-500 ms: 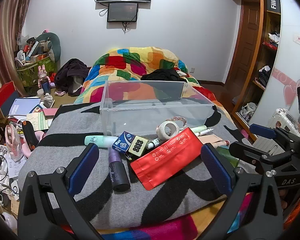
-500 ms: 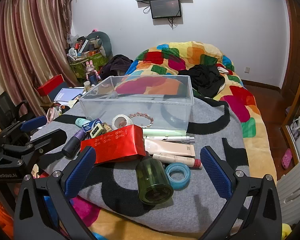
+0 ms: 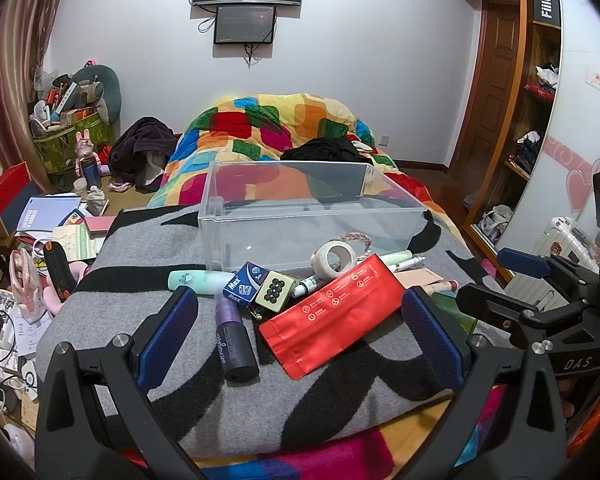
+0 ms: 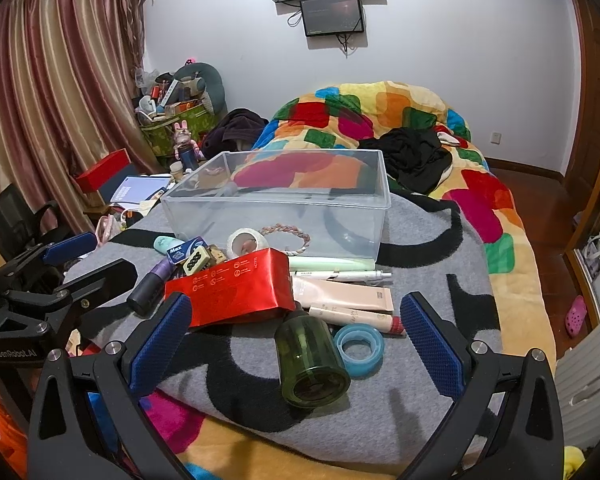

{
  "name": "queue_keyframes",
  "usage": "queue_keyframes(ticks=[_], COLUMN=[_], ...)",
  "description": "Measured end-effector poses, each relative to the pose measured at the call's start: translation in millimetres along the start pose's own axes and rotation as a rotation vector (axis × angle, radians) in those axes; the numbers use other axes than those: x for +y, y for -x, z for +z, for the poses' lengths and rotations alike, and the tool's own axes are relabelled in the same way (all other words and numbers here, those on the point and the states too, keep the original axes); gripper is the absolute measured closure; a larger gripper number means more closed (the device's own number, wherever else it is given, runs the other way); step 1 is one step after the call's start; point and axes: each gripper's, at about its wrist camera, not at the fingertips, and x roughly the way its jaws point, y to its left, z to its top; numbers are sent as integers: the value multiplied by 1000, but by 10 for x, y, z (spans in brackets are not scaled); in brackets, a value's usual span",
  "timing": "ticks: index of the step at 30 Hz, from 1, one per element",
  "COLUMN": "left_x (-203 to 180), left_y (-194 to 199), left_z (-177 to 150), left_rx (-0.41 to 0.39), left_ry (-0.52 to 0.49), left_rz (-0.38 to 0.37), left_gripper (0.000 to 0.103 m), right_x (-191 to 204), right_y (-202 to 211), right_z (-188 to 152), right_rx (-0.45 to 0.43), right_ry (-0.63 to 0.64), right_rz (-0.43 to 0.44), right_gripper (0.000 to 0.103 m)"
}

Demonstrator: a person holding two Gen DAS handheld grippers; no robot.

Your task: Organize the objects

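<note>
Nothing has shifted since half a second ago: both my tools, left and right, still hover spread wide, gripping nothing, over the clutter before the empty clear plastic bin, so sorting hasn't started.

A clear rectangular plastic bin is seen upright beyond the claw; a shiny red foil pouch and dark purple cylindrical bottle lie between its fingers.

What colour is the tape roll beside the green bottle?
Light blue tape roll, clearest in the right wrist view.
</note>
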Motion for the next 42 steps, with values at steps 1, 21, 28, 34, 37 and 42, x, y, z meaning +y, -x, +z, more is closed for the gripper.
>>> queue_keyframes(ticks=[1, 21, 28, 34, 37, 42], left_x=[0, -19, 2, 118, 193, 348], left_y=[0, -3, -1, -3, -53, -235], left_z=[-1, -19, -52, -92, -139, -257], left_rx=[0, 2, -4, 10, 31, 99], left_ry=[0, -1, 4, 17, 31, 72], left_rz=[0, 2, 8, 15, 26, 51], left_gripper=[0, 0, 0, 19, 24, 38], right_x=[-1, 36, 43, 55, 72, 57], right_y=[0, 11, 26, 102, 119, 10], right_z=[-1, 0, 2, -17, -45, -147], right_rx=[0, 2, -9, -51, -54, 0], right_ry=[0, -2, 2, 40, 67, 98], right_rz=[0, 9, 15, 1, 6, 10], right_gripper=[0, 0, 0, 3, 10, 32])
